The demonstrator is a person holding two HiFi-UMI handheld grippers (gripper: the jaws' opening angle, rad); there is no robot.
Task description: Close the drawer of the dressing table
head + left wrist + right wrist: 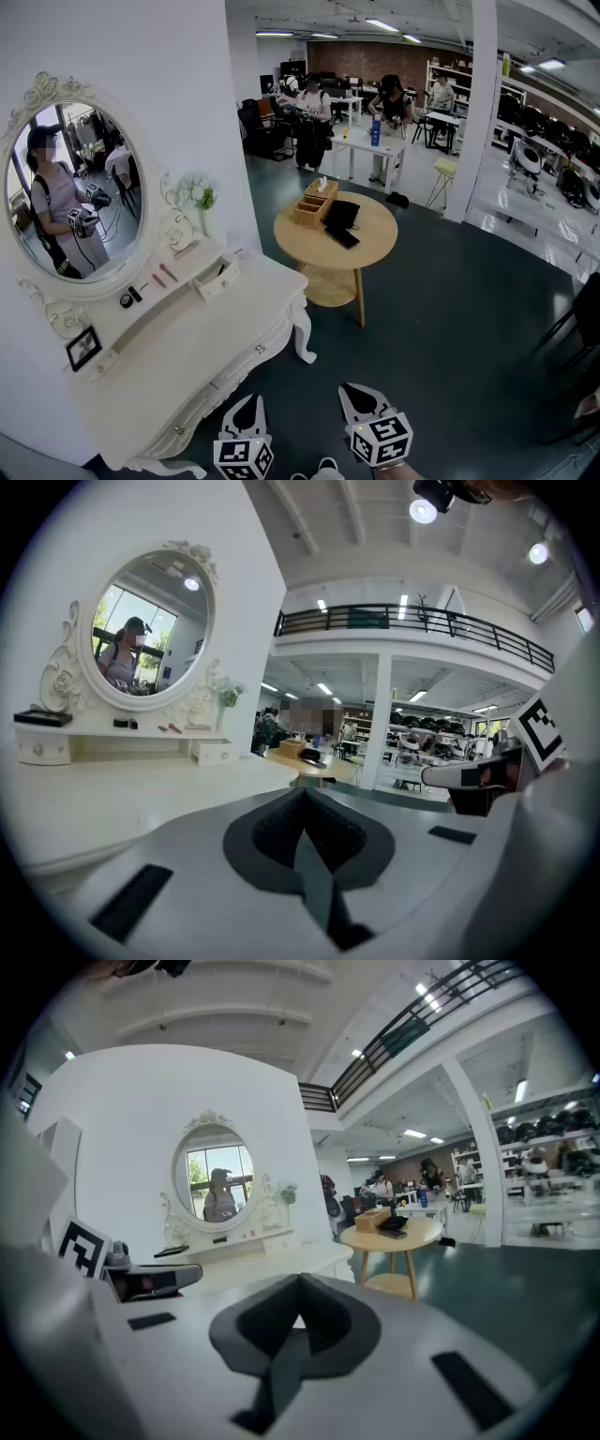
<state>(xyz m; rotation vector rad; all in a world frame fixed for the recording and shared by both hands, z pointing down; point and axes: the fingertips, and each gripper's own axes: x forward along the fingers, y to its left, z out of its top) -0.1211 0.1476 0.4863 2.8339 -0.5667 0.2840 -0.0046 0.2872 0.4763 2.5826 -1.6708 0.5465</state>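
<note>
Your left gripper (247, 405), bottom centre: jaws together, empty. Your right gripper (367, 394), beside it: closed, empty. Drawer (217, 278), centre left on the dressing table (187, 361) shelf: slightly pulled out, well apart from both.

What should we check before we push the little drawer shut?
1. Drawer needs closing: ok. It sticks out of the shelf under the mirror.
2. Left gripper free: ok. Its jaws are together with nothing between them.
3. Right gripper free: ok. It is shut and empty too.
4. Grippers close to the drawer: not ok. Both hang low at the near edge of the table, well away from the drawer.
5. Way to the drawer: ok. Nothing stands on the tabletop in front of it.
6. Nothing poking out of the drawer to jam it: cannot tell, as its inside is too small to see.
</note>
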